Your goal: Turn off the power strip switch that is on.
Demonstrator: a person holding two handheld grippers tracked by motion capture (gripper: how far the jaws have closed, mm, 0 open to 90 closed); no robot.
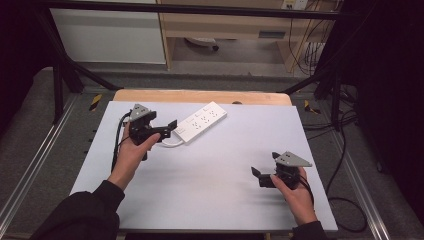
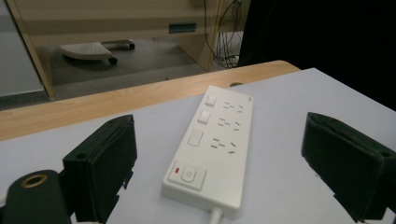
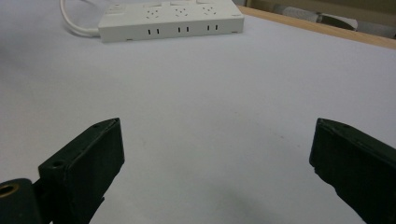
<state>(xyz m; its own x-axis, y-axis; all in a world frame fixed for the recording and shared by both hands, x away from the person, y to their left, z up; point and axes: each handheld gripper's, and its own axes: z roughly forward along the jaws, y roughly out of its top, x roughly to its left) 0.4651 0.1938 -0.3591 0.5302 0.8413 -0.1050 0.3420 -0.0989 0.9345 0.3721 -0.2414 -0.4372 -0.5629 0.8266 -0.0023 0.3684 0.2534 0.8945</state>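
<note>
Evidently you had set up for work on the power strip [image 1: 201, 121], which lay flat near the far edge of the white sheet [image 1: 215, 175] covering the table, left of centre and angled so its long axis ran from the near left toward the far right. Your left gripper [image 1: 172, 125] sat just beside the strip's cable end, jaws spread wide and holding nothing; in the left gripper view the power strip [image 2: 212, 144] lay between and beyond the two black jaws, with the large switch with its red indicator [image 2: 187, 175] nearest and the three smaller switches [image 2: 203, 116] lined up behind it beside the socket rows. That alignment read as a deliberate approach: jaws opened wider than the strip's body, so that you could either straddle it or bring one jaw tip down on a switch. The white cable [image 1: 169, 143] curled out from the near end beneath your left hand [image 1: 134, 150], so it was kept clear of the sockets. Your right gripper [image 1: 256, 172] hovered low over the sheet near the near-right corner, well apart from the strip, jaws likewise wide and empty; from the right gripper view the strip [image 3: 170, 19] showed far off, side face toward the camera. Judged as parked in reserve, leaving the left side room to work.
</note>
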